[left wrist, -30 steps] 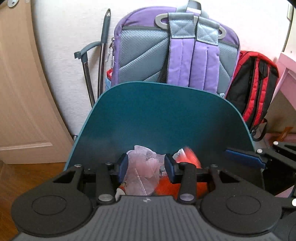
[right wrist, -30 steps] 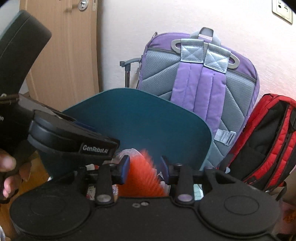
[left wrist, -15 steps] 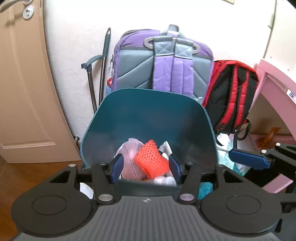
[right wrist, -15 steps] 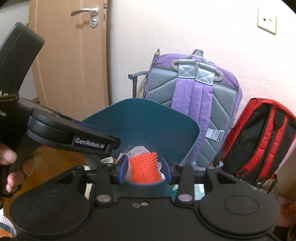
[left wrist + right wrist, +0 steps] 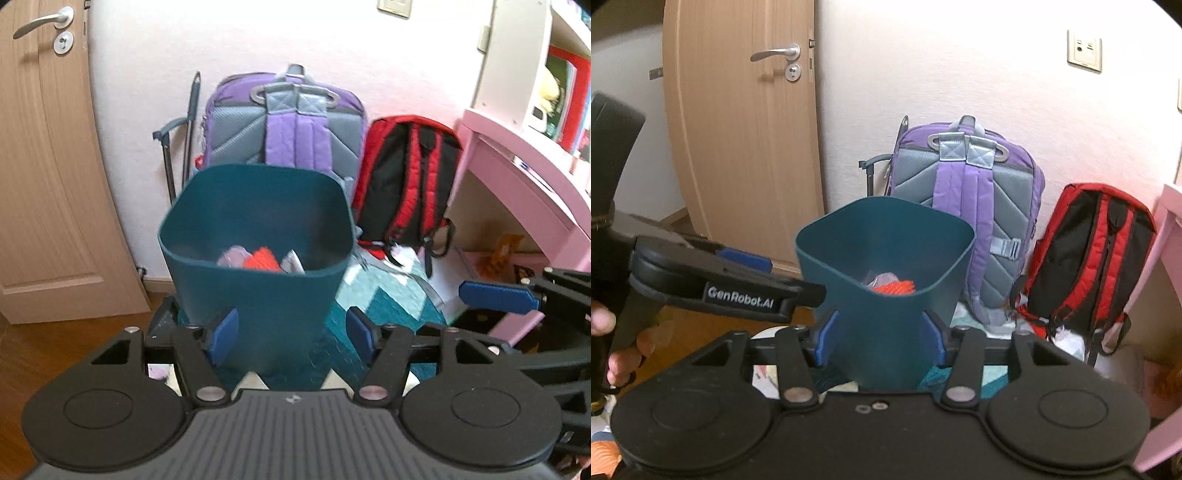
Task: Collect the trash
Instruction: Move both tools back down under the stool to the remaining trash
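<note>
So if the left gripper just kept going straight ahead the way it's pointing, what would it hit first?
Most likely the teal bin: its near wall sits dead ahead between the open fingers of the left gripper. The purple backpack stands behind it. Depth is hard to judge.

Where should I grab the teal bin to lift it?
Take the bin by its near rim, from above, one pad inside and one outside. The wall is thin and the mouth is open and upright; the body is wider than the tool's opening, and backpacks crowd the far side.

Both wrist cameras are facing the wall from close range, sharing the teal bin (image 5: pixel 255 258) (image 5: pixel 886 266) and purple backpack (image 5: pixel 288 122) (image 5: pixel 967 177).
</note>
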A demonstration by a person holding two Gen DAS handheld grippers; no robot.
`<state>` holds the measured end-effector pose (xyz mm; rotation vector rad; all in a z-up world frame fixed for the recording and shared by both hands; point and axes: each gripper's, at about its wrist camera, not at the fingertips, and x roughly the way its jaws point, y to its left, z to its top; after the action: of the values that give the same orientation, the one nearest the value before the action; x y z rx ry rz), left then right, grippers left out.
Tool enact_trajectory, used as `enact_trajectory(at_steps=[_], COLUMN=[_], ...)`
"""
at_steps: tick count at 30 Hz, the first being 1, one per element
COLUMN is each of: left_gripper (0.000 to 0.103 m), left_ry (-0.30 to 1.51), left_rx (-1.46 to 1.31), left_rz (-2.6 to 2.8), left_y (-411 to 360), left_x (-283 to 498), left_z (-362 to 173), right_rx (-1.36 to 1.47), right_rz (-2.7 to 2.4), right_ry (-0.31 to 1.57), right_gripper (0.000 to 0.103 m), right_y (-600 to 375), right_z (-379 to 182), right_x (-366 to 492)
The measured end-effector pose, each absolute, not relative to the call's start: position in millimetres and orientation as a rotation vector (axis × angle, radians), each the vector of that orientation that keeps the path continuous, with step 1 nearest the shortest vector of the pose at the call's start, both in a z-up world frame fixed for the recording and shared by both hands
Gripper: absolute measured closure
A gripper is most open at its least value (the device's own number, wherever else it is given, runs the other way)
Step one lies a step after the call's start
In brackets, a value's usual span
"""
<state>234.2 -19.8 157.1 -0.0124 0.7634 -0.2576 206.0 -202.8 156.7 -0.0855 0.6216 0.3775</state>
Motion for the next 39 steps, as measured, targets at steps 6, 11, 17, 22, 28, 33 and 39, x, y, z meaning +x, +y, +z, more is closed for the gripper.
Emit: enact_trajectory(at_steps=[6,11,17,22,28,33,39], left_gripper=[0.030,0.020,0.004,0.002,0.002,0.002,0.002], left_ry=[0.770,0.759,0.781,0.861,0.997,1.116,1.260], left_rx=[-0.019,-0.032,-0.084,-0.095,-0.120,-0.162,-0.102], left_rz=[-0.294,-0.327,-0.352,-0.336,-0.256,-0.202,-0.163], left_y=[-23.0,-24.2,-22.7,-25.8,-24.7,-24.8,-39.3], left_x=[200.3,175.9,161.0,167.0,189.3,206.5,222.1], left_z=[141.1,122.0,72.5,2.5,-93.1,-166.5,-245.7], right_rx=[-0.067,-0.015,0.067,0.093,0.098,0.167,0.232], right_rz=[0.399,0.392,0.399,0.372,0.291,0.253,0.240], right_ry=[0.649,0.665,0.658,0.822,0.965,1.051,1.138], right_gripper=[0.051,0.050,0.050,0.049,0.050,0.050,0.050], right_y=[-214.1,-228.9,-250.9,-262.1,-266.0,-267.7,-262.7], right_z=[139.9,114.0,62.6,-10.2,-101.0,-162.0,-233.7], right_x=[174.1,155.9,138.7,149.2,170.2,198.0,228.2])
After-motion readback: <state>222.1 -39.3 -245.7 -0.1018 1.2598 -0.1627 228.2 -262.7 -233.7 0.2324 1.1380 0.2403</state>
